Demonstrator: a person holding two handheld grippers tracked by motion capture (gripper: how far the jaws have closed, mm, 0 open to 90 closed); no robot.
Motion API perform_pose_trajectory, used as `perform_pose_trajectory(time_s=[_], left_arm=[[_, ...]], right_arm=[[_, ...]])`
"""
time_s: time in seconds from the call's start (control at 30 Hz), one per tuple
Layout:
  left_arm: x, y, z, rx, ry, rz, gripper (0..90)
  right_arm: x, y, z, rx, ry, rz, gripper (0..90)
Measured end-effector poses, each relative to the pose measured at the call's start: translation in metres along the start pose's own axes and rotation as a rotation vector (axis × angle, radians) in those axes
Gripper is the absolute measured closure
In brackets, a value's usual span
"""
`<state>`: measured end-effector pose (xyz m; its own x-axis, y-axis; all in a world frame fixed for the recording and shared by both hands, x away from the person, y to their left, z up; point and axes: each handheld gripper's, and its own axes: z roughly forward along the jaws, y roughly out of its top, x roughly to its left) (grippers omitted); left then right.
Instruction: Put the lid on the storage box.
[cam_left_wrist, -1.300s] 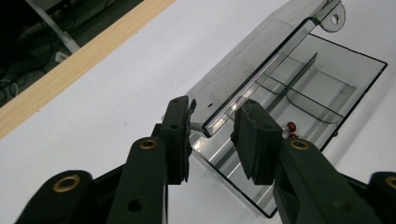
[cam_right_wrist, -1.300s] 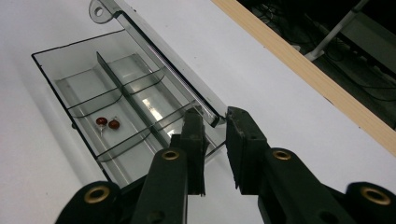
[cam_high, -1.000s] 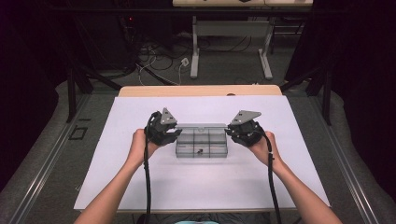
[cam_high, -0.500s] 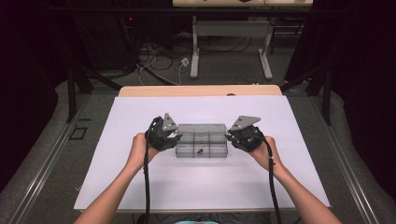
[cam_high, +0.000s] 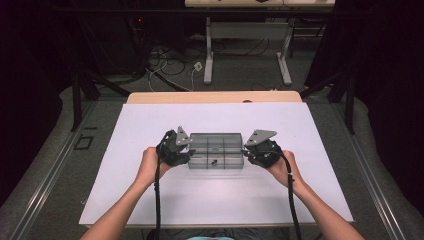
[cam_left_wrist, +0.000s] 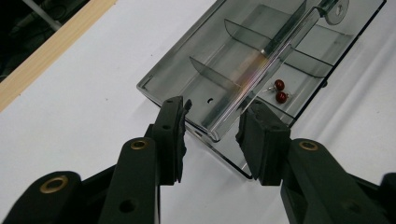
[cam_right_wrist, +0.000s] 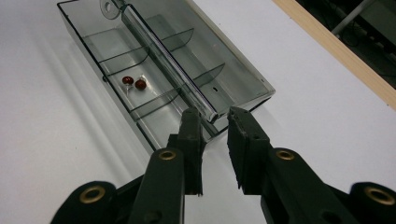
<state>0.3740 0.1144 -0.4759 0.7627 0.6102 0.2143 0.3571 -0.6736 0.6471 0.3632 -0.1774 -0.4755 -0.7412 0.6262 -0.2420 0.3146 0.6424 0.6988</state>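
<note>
Box: the clear compartment box (cam_high: 216, 150) lies on the white table (cam_high: 150, 210), directly between our two grippers, one at each short end.
Left gripper: our left gripper (cam_left_wrist: 212, 126) straddles the near end of the box; its jaws have just been opening and stand part open, with the end of the middle rail (cam_left_wrist: 261, 70) between the pads but clear of both, so we hold nothing here.
Right gripper: our right gripper (cam_right_wrist: 215, 128) faces the opposite end, jaws narrowly apart either side of the rail tip; whether the pads press on it we cannot tell.
Contents: two red beads (cam_left_wrist: 279, 91) sit in a compartment ahead of the left jaws and to their right; they roll easily.
Step in hand: we judge it to be taking or freeing the box by its ends.
How to do it well: we centre each gripper on the rail, keep both wrists level, and act evenly so the box stays flat.
Risk: an uneven pull would tip the box and spill the beads into the next cell.
</note>
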Motion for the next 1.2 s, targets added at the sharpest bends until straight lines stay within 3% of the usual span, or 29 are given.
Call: perform_pose_trajectory(time_s=[0.93,1.03,1.13,1.2], left_arm=[[-0.007,-0.010,0.012,0.078,-0.021,0.000,56.3],[-0.006,-0.012,0.013,0.078,-0.024,-0.015,55.5],[-0.005,-0.014,0.014,0.113,-0.038,-0.056,39.1],[-0.004,-0.017,0.012,0.108,-0.018,-0.081,29.3]], right_arm=[[0.007,-0.012,0.010,0.077,0.043,0.007,75.1],[0.006,-0.012,0.011,0.089,0.043,0.021,66.7],[0.005,-0.013,0.013,0.097,0.056,0.049,53.8],[0.003,-0.013,0.013,0.104,0.063,0.074,48.0]])
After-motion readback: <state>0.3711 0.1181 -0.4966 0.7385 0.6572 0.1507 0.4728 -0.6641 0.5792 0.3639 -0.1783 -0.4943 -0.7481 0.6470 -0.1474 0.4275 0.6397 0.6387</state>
